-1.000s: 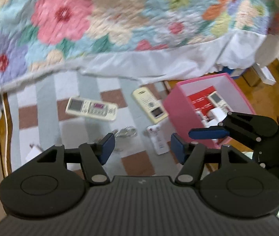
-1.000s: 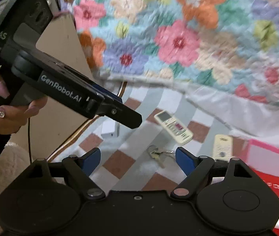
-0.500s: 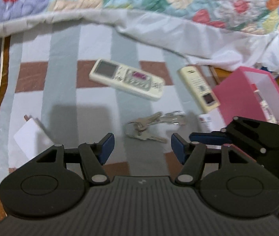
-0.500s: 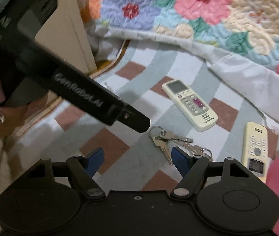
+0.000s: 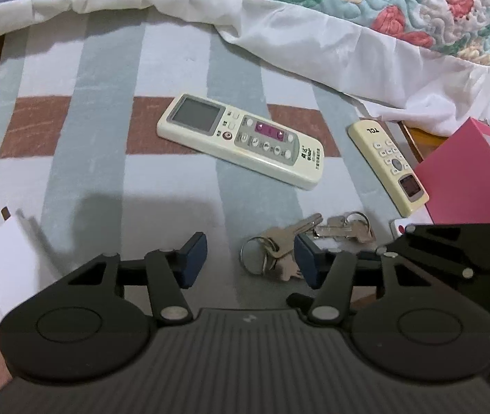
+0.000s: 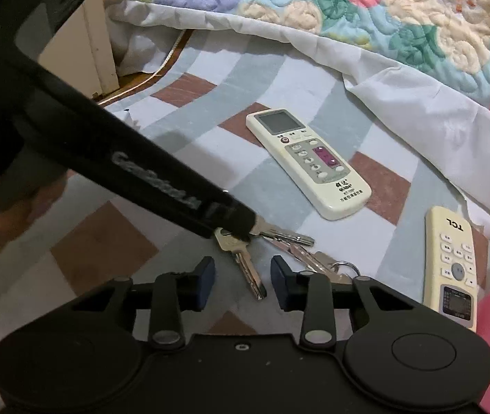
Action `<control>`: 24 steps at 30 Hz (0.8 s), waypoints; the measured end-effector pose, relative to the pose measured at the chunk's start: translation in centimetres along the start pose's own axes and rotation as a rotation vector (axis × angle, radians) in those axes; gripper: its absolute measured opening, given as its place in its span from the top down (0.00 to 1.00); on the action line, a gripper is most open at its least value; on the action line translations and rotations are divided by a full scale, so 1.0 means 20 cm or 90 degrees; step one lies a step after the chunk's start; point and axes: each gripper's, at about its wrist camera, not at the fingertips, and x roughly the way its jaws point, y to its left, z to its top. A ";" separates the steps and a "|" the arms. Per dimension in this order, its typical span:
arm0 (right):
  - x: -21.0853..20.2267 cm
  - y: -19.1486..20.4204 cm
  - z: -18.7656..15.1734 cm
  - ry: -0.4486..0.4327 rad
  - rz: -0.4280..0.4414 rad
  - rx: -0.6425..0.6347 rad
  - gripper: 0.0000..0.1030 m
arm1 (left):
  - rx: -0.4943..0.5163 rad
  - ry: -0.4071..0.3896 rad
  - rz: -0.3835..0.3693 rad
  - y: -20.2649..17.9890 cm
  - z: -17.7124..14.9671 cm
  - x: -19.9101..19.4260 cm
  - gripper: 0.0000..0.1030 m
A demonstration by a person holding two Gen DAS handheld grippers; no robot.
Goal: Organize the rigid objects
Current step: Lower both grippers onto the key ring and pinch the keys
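- Both grippers are down low over the bunch of keys point(image 5: 281, 246), which lies on the striped and checked sheet point(image 5: 106, 158) near the middle of the bed, close in front of the two tools.
- The left gripper point(image 5: 250, 258) has just been closing; its jaws stand about half open. The key ring sits between the blue pads, and the right pad point(image 5: 305, 258) looks to be right at the keys, but I cannot tell whether it presses on them.
- The right gripper point(image 6: 243, 283) has also just been closing and is now fairly narrow. One key blade lies in the gap between its pads; the pads look clear of the metal on both sides.
- In the right wrist view the left tool's fingertip lies over the head end of the keys.
- The large remote point(image 5: 241, 141) lies flat beyond the keys, well apart from them. The slim remote point(image 5: 388, 167) lies to the right, its near end just beside the pink box point(image 5: 469, 176).
- My reading: the step in hand is picking up the keys, nothing is lifted yet.
- Next, one gripper needs to close fully on a key or the ring, then lift it and carry it right to the box. Thin flat metal on soft cloth may slip or snag the sheet.
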 end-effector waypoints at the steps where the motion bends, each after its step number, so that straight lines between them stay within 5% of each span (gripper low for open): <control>1: 0.00 0.00 0.00 0.000 0.003 0.006 0.74 | 0.008 0.000 0.001 -0.01 0.00 0.00 0.77; 4: 0.00 -0.01 0.01 -0.002 0.008 0.028 0.80 | 0.021 0.017 -0.004 -0.02 -0.01 0.01 0.98; 14: -0.02 -0.02 -0.01 -0.013 0.005 0.062 0.81 | -0.099 0.062 -0.113 0.11 0.00 -0.02 0.98; 24: -0.02 -0.01 -0.01 -0.018 0.001 0.052 0.81 | -0.018 0.041 -0.085 0.01 -0.01 0.02 0.96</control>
